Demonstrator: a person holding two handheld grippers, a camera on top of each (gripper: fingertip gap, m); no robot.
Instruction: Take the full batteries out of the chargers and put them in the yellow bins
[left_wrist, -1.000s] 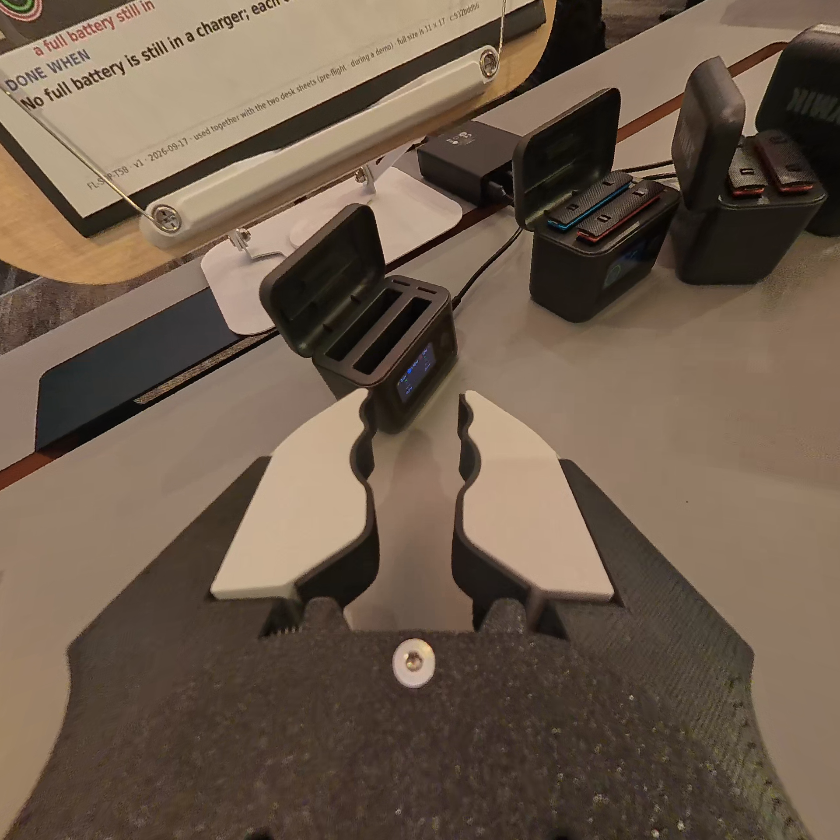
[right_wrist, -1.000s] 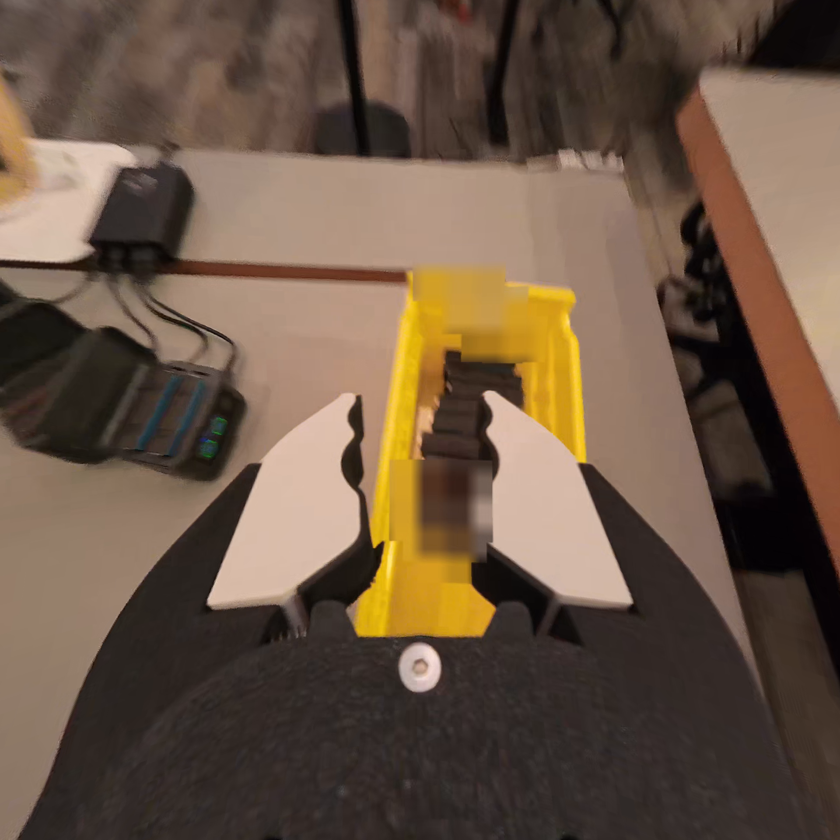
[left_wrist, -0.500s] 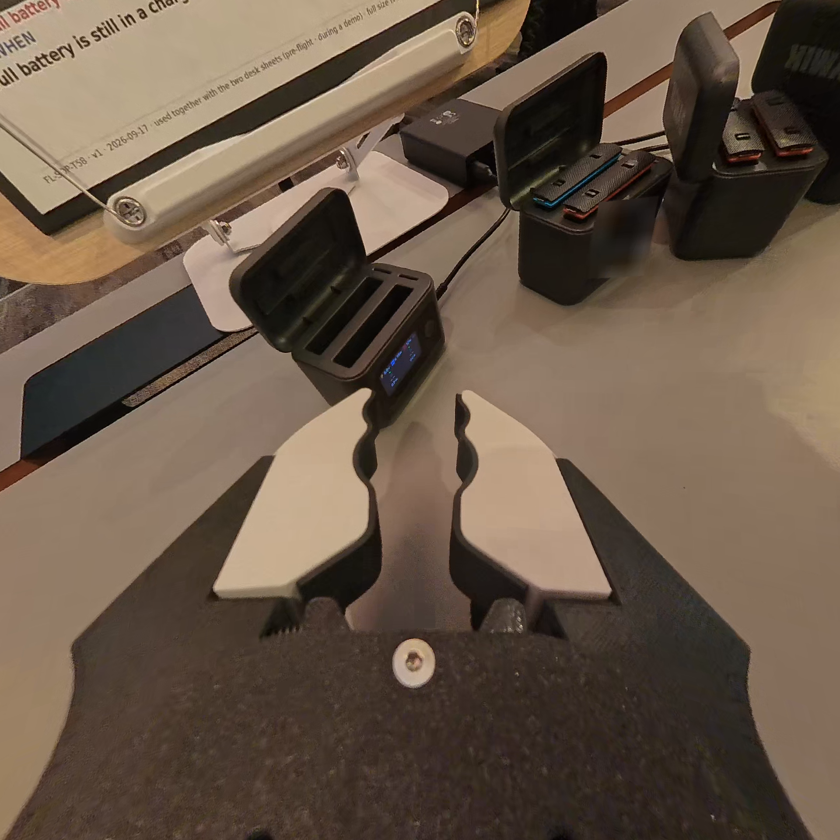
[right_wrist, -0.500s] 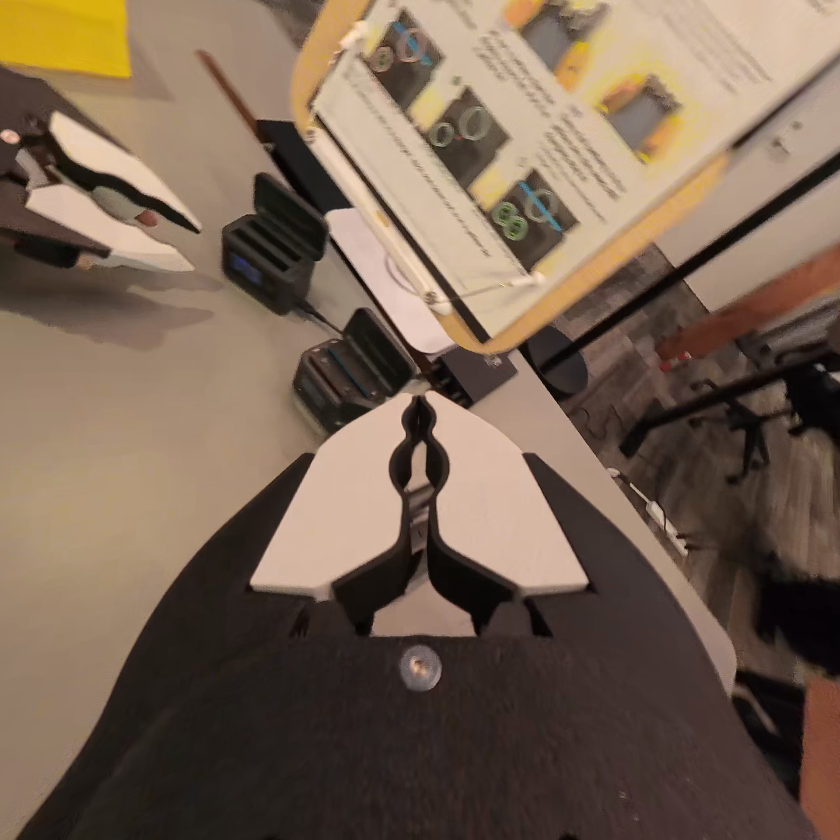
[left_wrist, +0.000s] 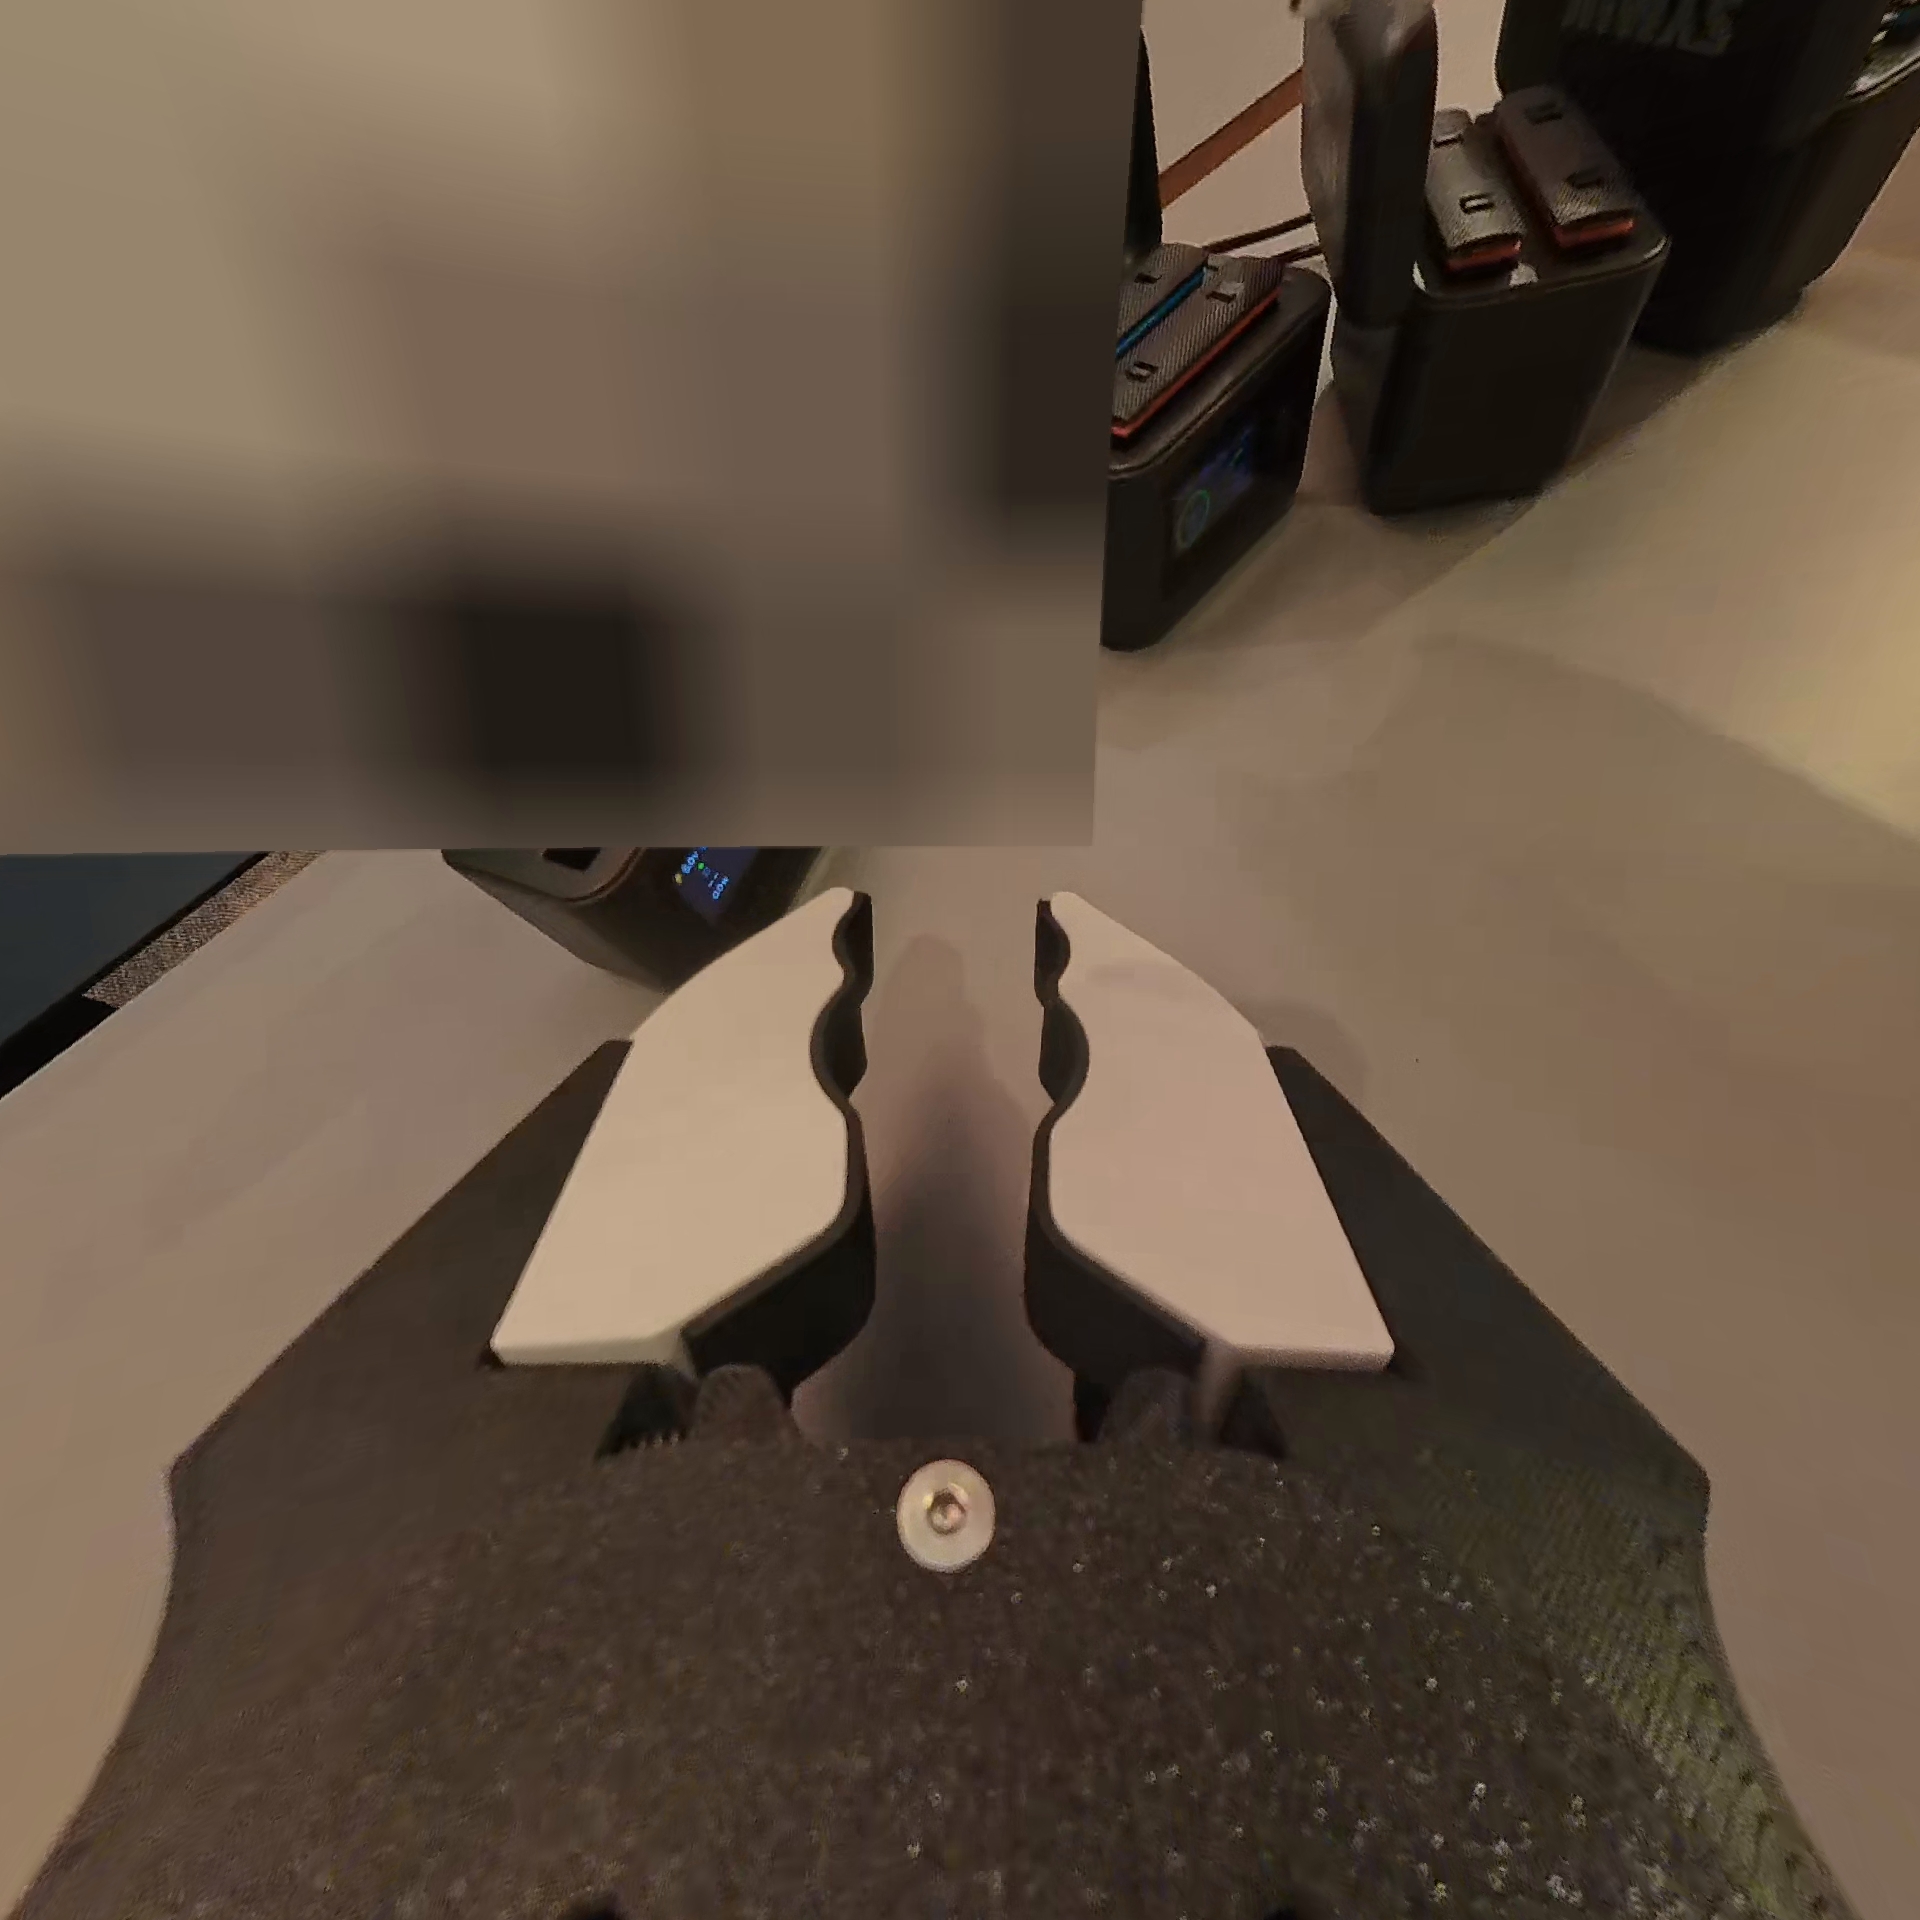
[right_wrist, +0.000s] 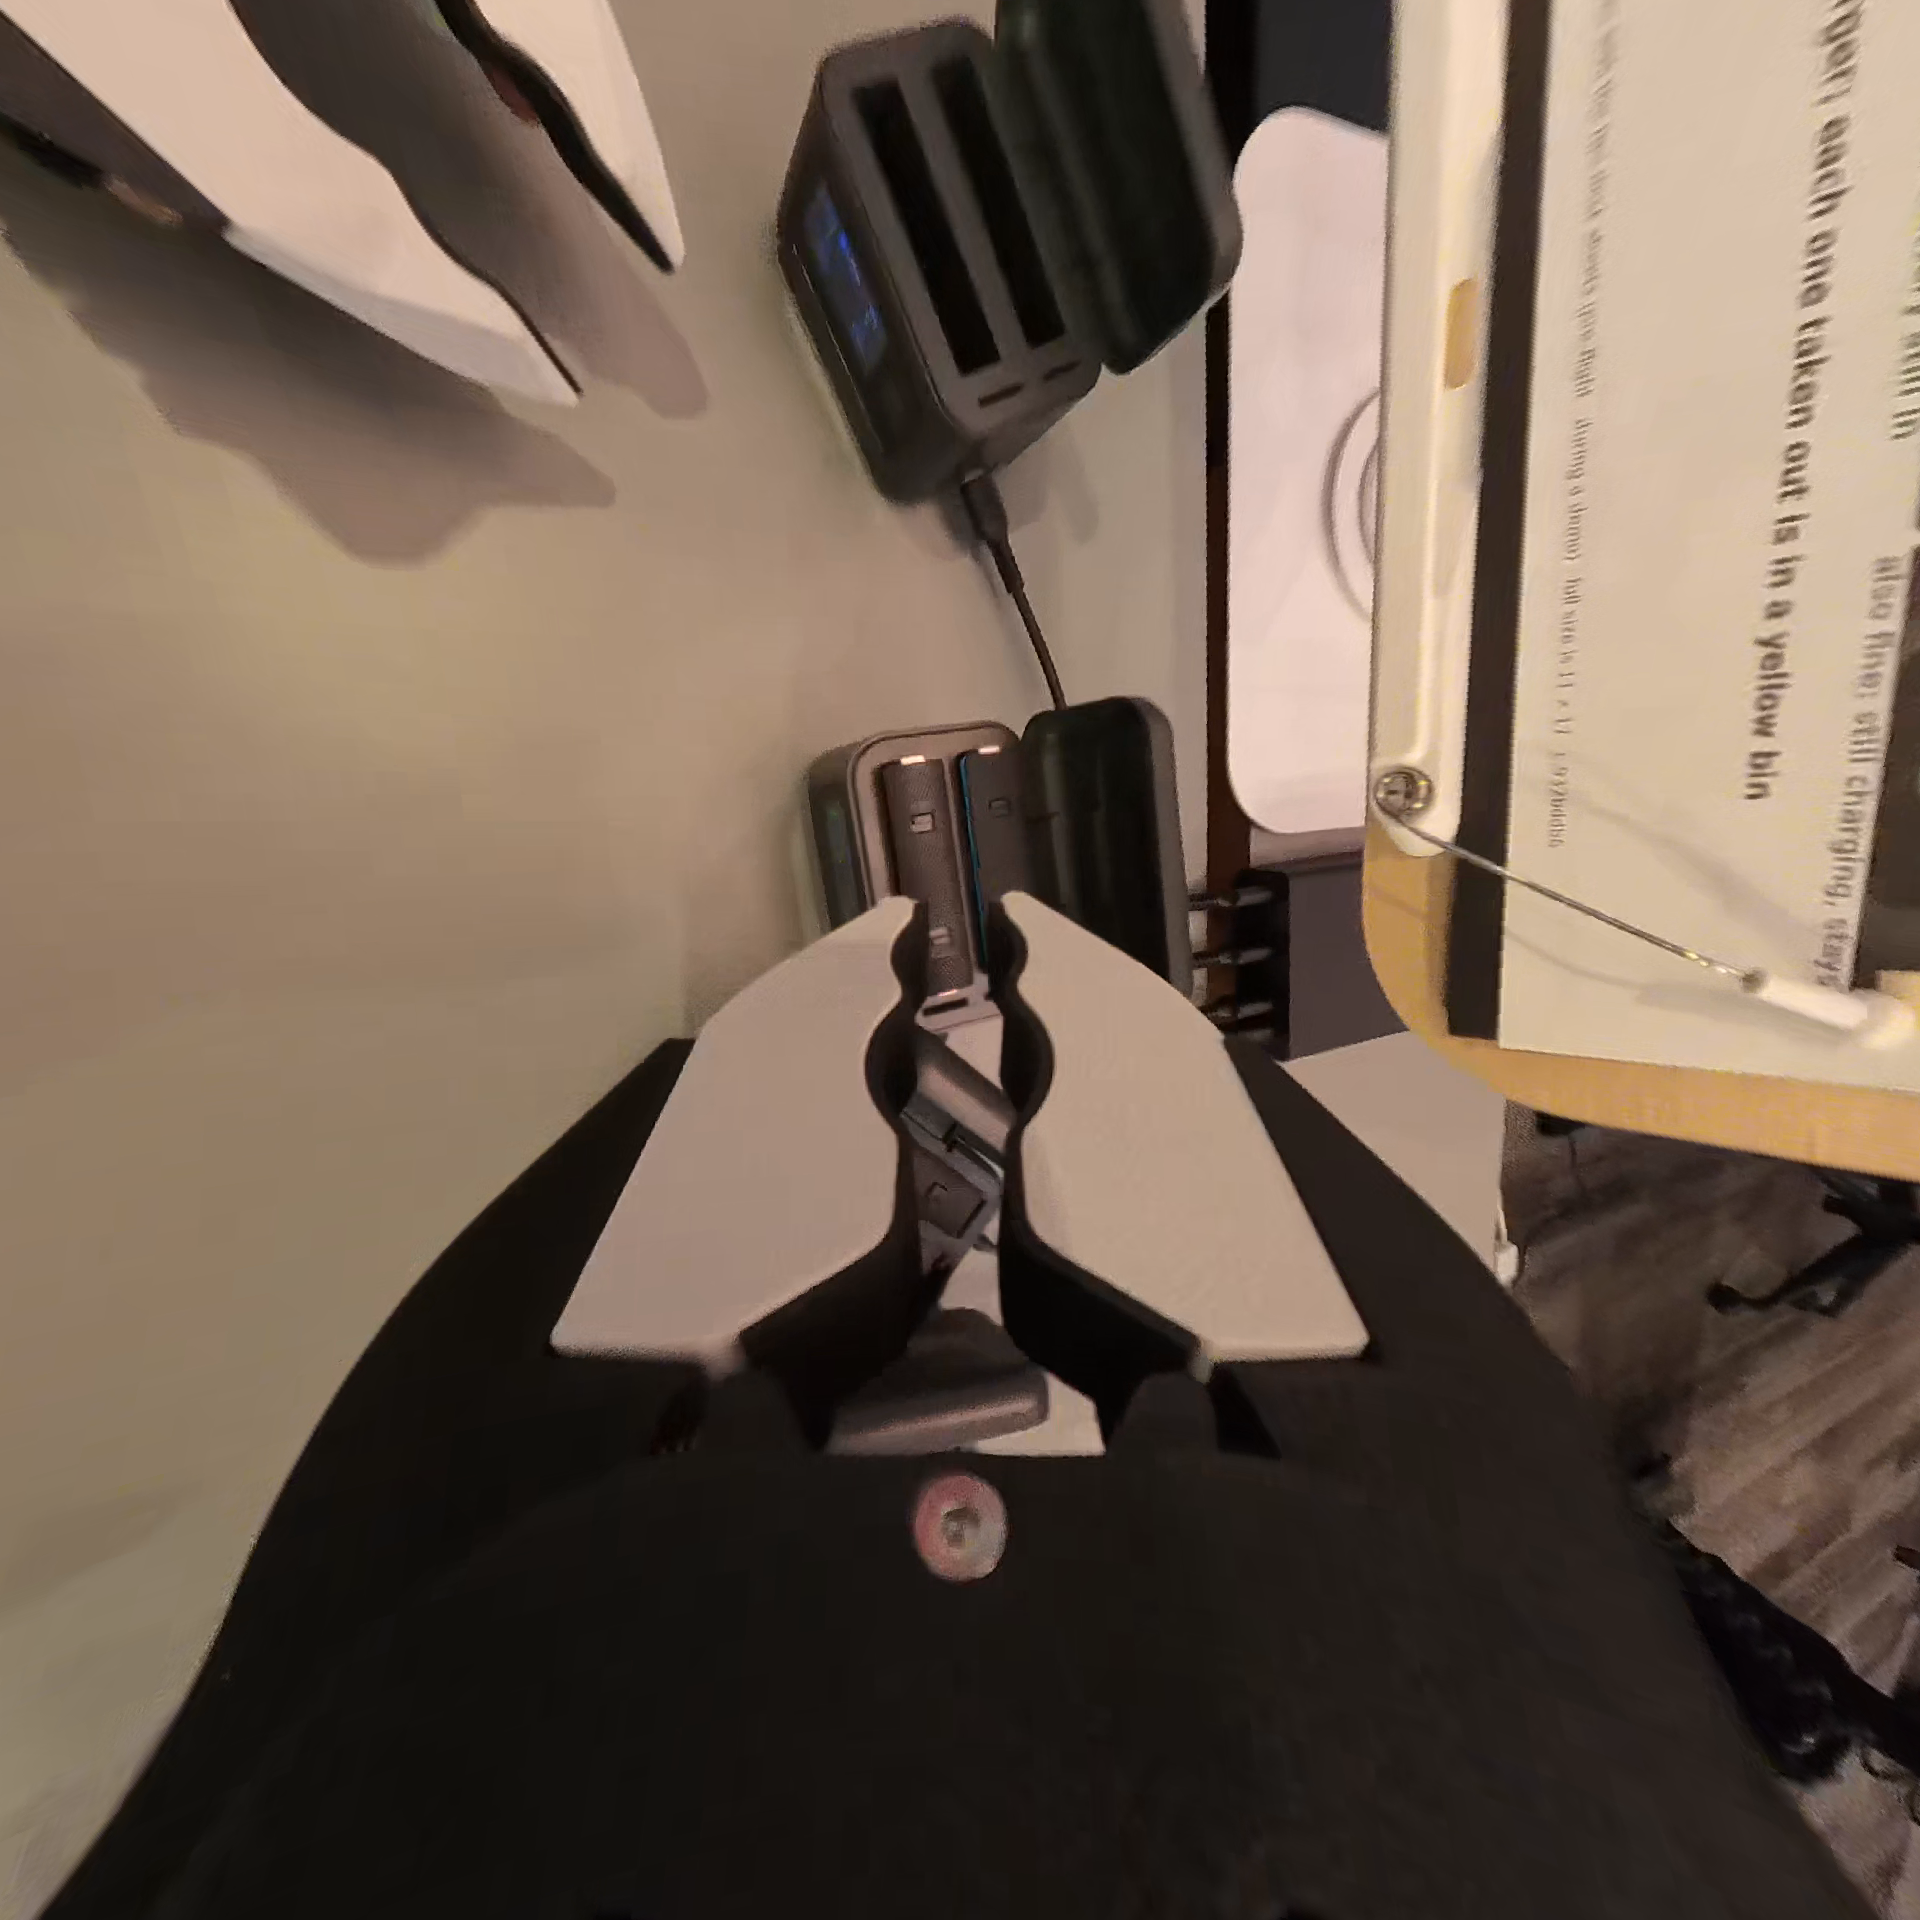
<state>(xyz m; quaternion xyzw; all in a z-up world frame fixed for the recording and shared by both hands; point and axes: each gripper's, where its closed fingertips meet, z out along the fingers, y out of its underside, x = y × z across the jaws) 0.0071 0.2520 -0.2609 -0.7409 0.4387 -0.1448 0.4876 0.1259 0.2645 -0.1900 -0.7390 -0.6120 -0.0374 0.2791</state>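
Observation:
My left gripper (left_wrist: 951, 909) is open and empty, low over the grey table just right of an empty black charger (left_wrist: 644, 904). Further right stand a charger with a blue-edged and a red-edged battery (left_wrist: 1195, 312) and one with two red-edged batteries (left_wrist: 1507, 197). My right gripper (right_wrist: 958, 904) has its jaws only a little apart, holds nothing I can make out, and hovers just before a charger with two batteries (right_wrist: 935, 862). Grey charger parts show through its gap. The empty open charger (right_wrist: 966, 260) and the left gripper (right_wrist: 623, 332) lie beyond. No yellow bin is in view.
A sheet on a wooden board (right_wrist: 1662, 520) stands on a white base (right_wrist: 1299, 468) behind the chargers. A black power hub (right_wrist: 1247, 956) with cables sits beside them. A taller black case (left_wrist: 1704, 156) stands at the far right. A blurred patch covers the upper left of the left wrist view. About 15 cm separates my left fingertips from my right. My right gripper is the nearer one to the taller black case (left_wrist: 1704, 156): about 12 cm, against 20 cm.
My right gripper swung from over the yellow bin to the chargers, shut on the way, and now its jaws have parted slightly. My left gripper moved forward, closer to the chargers.

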